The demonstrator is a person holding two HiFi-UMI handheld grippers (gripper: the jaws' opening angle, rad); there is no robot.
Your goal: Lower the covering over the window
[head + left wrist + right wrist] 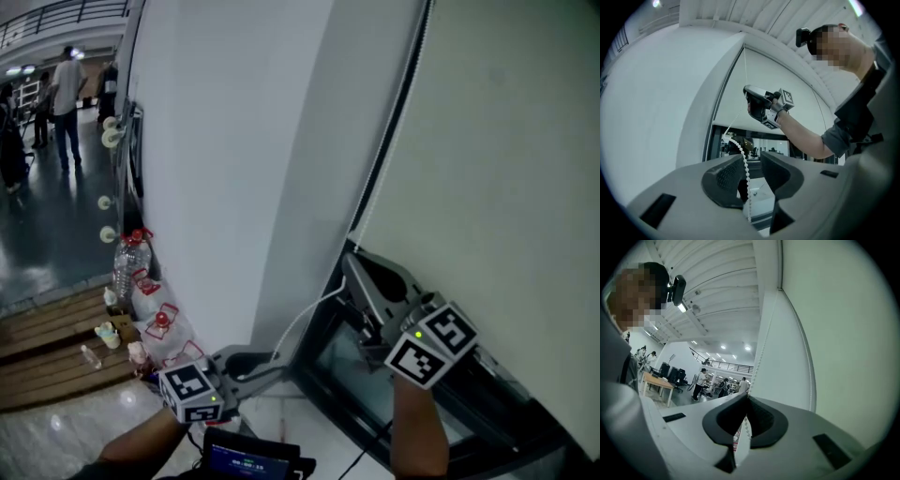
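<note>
- L hand-held gripper point(752, 165): jaws are seen apart, released; the bead chain point(746, 171) runs between the pads, close along the left one, and is not pinched.
- R hand-held gripper point(746, 409): jaws are clenched on the same bead chain point(756, 365), which is seen rising from the pads along the blind's edge.
- In the head view the R hand-held gripper point(351, 265) is held higher and further, up by the window frame; the L hand-held gripper point(255, 362) is held lower, nearer and to the left. The chain point(302, 321) is draped in a curve between them.
- Roller blind point(497, 187): white, hung at the right and drawn over most of the window point(354, 367). A strip of glass is left bare under its lower edge, as is seen in the L gripper view point(778, 146).
- White wall point(234, 141) is seen left of the frame.
- Far left, on the floor by the wall: plastic bottles point(131, 261) and bags w/ red print point(161, 321).
- Bkgd: people point(66, 94) are seen standing on a glossy floor point(47, 244).
</note>
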